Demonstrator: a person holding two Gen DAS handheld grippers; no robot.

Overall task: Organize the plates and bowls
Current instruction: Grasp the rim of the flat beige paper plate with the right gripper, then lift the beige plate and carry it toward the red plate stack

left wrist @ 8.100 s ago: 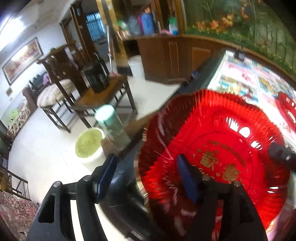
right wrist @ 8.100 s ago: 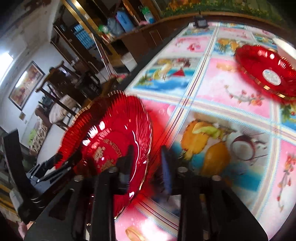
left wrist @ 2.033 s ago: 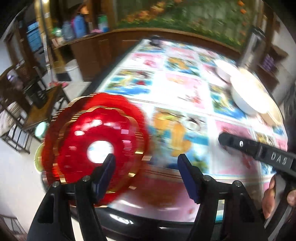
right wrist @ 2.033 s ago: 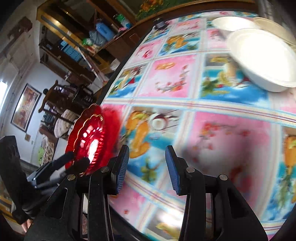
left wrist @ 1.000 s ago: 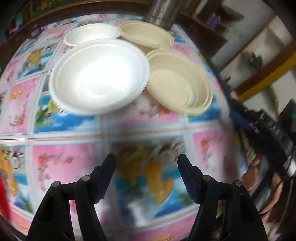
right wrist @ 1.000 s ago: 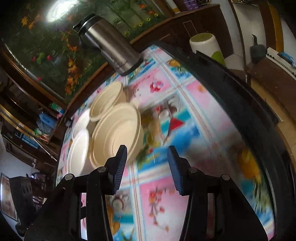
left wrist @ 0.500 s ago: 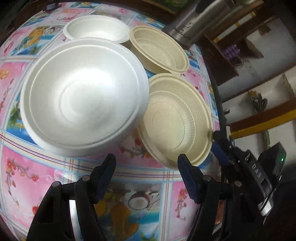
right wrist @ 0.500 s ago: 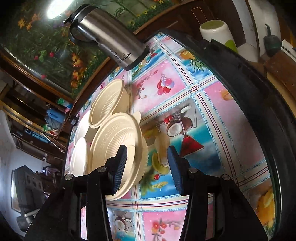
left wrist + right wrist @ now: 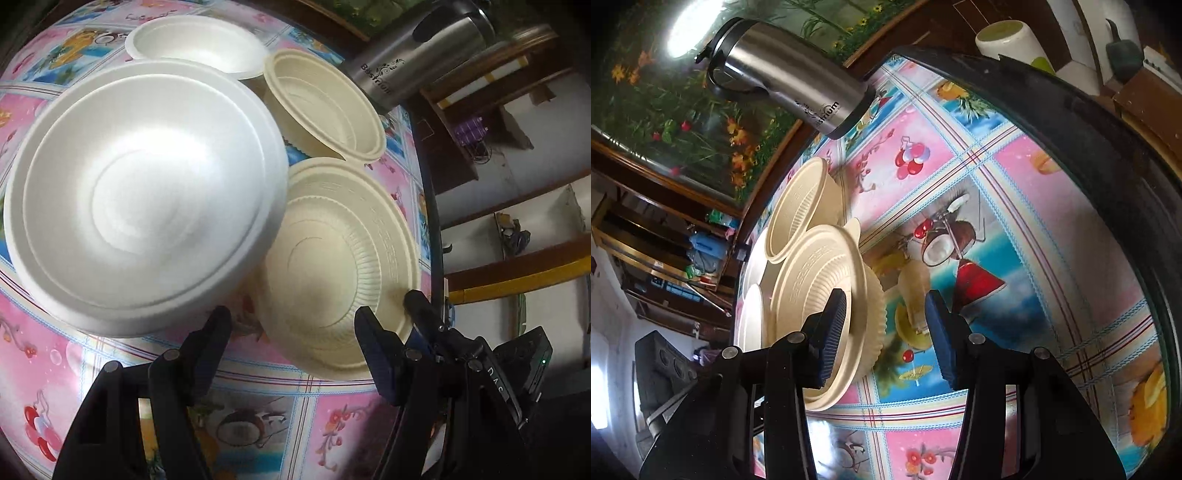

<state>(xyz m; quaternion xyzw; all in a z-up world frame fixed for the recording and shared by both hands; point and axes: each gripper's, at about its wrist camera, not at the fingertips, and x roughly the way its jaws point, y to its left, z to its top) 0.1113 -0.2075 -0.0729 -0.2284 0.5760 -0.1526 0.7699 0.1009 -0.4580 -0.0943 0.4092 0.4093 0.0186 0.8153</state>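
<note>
A large white foam bowl (image 9: 144, 192) sits at the left of the table. A cream ribbed bowl (image 9: 340, 266) lies beside it on the right, with a second cream bowl (image 9: 325, 107) and a small white bowl (image 9: 195, 44) behind. My left gripper (image 9: 291, 343) is open and empty, just in front of the near cream bowl. My right gripper (image 9: 886, 328) is open, its jaws on either side of the rim of the near cream bowl (image 9: 820, 288). The far cream bowl (image 9: 798, 214) stands behind it.
A steel thermos (image 9: 417, 70) stands at the table's far edge, also in the right wrist view (image 9: 786, 74). The patterned tablecloth (image 9: 1015, 229) covers a round table with a black rim (image 9: 1108, 147). Wooden shelves (image 9: 517, 147) and a white canister (image 9: 1012, 40) lie beyond.
Both grippers have moved closer to the bowls. The right gripper's jaws now straddle the near cream bowl's rim. The red plates seen earlier are out of view.
</note>
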